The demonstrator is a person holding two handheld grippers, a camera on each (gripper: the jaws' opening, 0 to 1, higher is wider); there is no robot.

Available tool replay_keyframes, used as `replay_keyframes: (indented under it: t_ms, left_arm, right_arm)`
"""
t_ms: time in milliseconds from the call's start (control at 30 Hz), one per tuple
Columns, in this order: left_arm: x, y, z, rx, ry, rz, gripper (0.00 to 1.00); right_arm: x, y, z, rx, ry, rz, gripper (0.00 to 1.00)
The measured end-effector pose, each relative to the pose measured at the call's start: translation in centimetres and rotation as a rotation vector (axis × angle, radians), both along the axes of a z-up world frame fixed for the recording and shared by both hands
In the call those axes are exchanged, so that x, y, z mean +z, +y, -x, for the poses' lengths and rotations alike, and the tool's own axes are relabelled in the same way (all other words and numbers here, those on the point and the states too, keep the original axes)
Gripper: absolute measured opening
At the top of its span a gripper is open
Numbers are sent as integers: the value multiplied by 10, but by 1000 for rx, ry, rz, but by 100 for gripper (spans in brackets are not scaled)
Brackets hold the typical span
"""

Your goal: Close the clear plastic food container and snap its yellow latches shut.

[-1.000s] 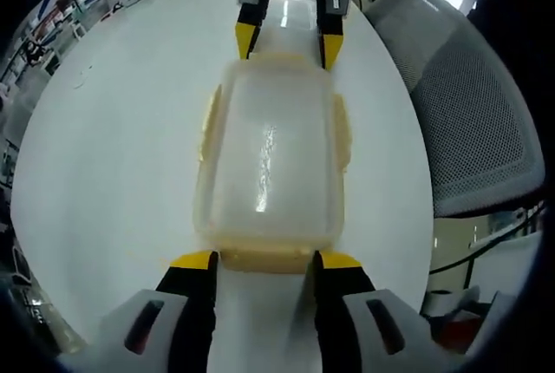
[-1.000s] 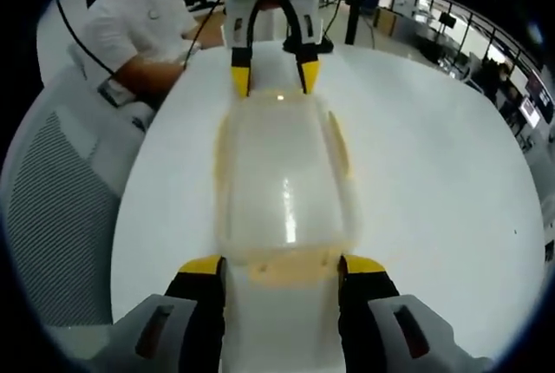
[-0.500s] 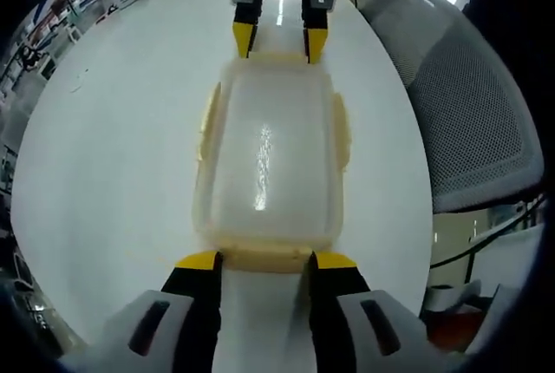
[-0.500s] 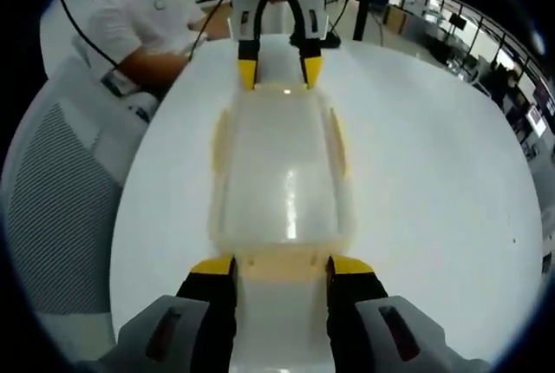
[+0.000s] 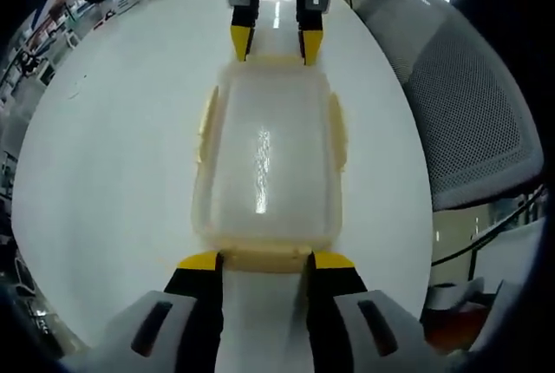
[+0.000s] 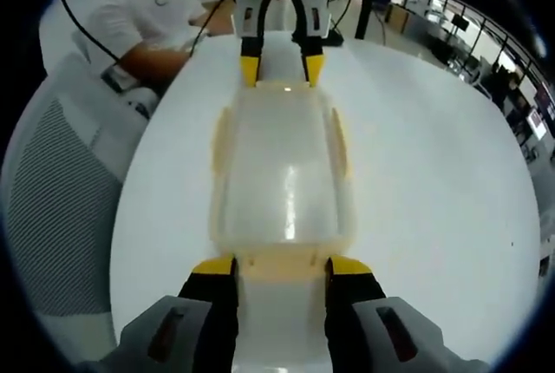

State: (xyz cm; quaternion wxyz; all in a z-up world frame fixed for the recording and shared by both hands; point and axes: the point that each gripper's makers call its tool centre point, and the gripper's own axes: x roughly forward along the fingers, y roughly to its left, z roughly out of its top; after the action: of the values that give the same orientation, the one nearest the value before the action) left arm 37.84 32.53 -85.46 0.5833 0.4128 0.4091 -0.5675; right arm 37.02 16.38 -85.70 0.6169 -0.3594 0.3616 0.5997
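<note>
Left gripper view shows the container [image 5: 267, 165], clear with its lid on, lying on the white table [image 5: 113, 156] well in from every edge. The left gripper [image 5: 262, 262] has its yellow-tipped jaws spread apart, one tip at each side of the yellow latch [image 5: 263, 258] on the container's near end, clamping nothing. At the far end the right gripper [image 5: 268, 43] stands the same way, jaws parted. Right gripper view shows that gripper [image 6: 280, 266] from its own side, tips beside the latch [image 6: 279, 264] there, which lies flat. A mesh chair [image 5: 468, 95] stands beside the table.
</note>
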Motion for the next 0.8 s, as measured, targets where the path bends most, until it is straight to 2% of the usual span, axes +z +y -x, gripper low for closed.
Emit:
replay_keyframes:
  t_ms: [100, 167, 333, 533, 800]
  left_arm:
    - [-1, 0, 2, -4, 7, -5, 35]
    - [1, -2, 6, 37, 40, 4, 36]
    - [5, -5, 4, 14, 11, 13, 36]
    - [11, -5, 9, 40, 18, 15, 36]
    - [20, -8, 17, 35, 5, 22, 36]
  right_arm:
    - [1, 0, 0, 28, -15, -5, 37]
    - [2, -2, 0, 36, -21, -1, 37]
    - [2, -5, 1, 25, -7, -2, 37]
    - [11, -5, 4, 26, -24, -5, 37]
    - [21, -9, 11, 37, -25, 2, 37]
